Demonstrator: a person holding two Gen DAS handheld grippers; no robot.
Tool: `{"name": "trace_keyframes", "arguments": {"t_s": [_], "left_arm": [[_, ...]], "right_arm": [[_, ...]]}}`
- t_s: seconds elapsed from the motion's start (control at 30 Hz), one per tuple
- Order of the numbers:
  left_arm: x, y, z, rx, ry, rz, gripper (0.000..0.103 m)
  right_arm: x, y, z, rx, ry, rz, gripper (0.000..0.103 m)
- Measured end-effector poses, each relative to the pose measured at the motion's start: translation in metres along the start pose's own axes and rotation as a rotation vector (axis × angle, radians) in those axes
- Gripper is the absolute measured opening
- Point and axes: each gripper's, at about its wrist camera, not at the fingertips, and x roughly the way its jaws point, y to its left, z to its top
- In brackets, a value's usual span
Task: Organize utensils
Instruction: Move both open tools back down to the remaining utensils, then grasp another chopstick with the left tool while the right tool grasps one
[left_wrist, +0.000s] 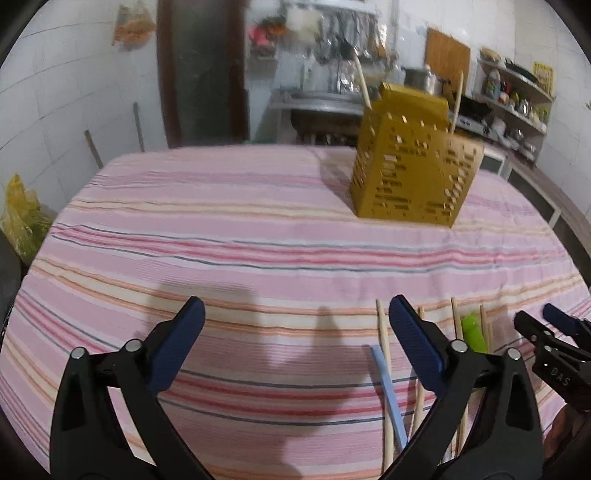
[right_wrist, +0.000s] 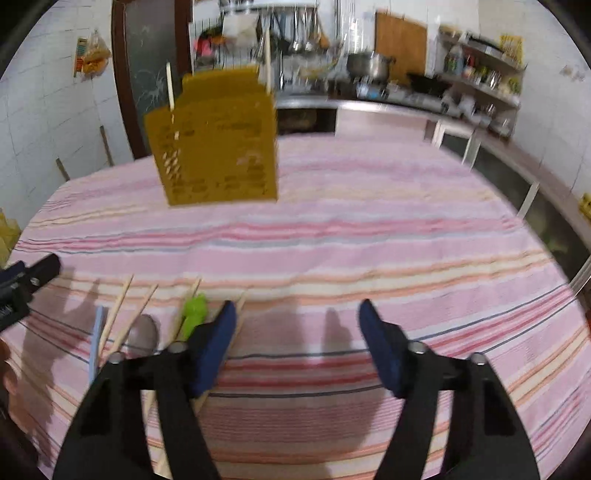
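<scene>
The surface (left_wrist: 258, 229), under a pink striped cloth, fills both views. The yellow perforated holder (left_wrist: 413, 173) stands upright on it toward the far side, with two chopsticks poking out of its top; everything else lies nearer the camera than the holder.

The left gripper (left_wrist: 295, 317) hangs over bare cloth, nearer than the holder and to its left, jaws spread wide with nothing between them. The right gripper (right_wrist: 297, 314) is nearer than the holder and to its right in its own view, jaws parted and empty, over bare cloth.

The loose utensils lie in a cluster nearer than the holder, between the two grippers: just right of the left gripper's right finger, and just left of and partly under the right gripper's left finger. They are several wooden chopsticks (right_wrist: 118, 310), a pale blue stick (left_wrist: 388, 391), a metal spoon bowl (right_wrist: 144, 332) and a bright green handle (right_wrist: 194, 314). Neither gripper's pads touch any of them, as far as the blurred views show.
</scene>
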Motion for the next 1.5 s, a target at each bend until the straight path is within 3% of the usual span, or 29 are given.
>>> {"name": "trace_keyframes", "arguments": {"t_s": [0.07, 0.23, 0.43, 0.63, 0.7, 0.83, 1.17, 1.37, 1.5], "left_arm": [[0.007, -0.005, 0.001, 0.013, 0.020, -0.004, 0.092], [0.023, -0.023, -0.001, 0.056, 0.068, -0.020, 0.090], [0.034, -0.033, -0.004, 0.100, 0.097, -0.034, 0.085], [0.040, -0.027, -0.002, 0.074, 0.105, -0.040, 0.085], [0.041, -0.026, -0.002, 0.072, 0.107, -0.045, 0.085], [0.041, -0.026, -0.002, 0.079, 0.099, -0.043, 0.085], [0.047, -0.027, -0.005, 0.085, 0.110, -0.044, 0.085], [0.048, -0.024, -0.007, 0.087, 0.115, -0.042, 0.085], [0.047, -0.021, -0.008, 0.080, 0.119, -0.048, 0.085]], "right_arm": [[0.008, 0.004, -0.001, 0.003, 0.035, 0.005, 0.048], [0.020, 0.010, -0.009, 0.008, 0.103, 0.005, 0.036], [0.021, 0.012, -0.009, 0.036, 0.119, 0.006, 0.036], [0.019, 0.007, -0.005, 0.135, 0.142, 0.068, 0.035], [0.020, 0.012, -0.006, 0.099, 0.146, 0.030, 0.035], [0.014, 0.009, -0.005, 0.142, 0.128, 0.063, 0.035], [0.019, 0.021, -0.003, 0.105, 0.147, 0.050, 0.034], [0.015, 0.035, -0.011, 0.040, 0.148, -0.039, 0.029], [0.016, 0.038, -0.020, 0.018, 0.142, -0.047, 0.028]]}}
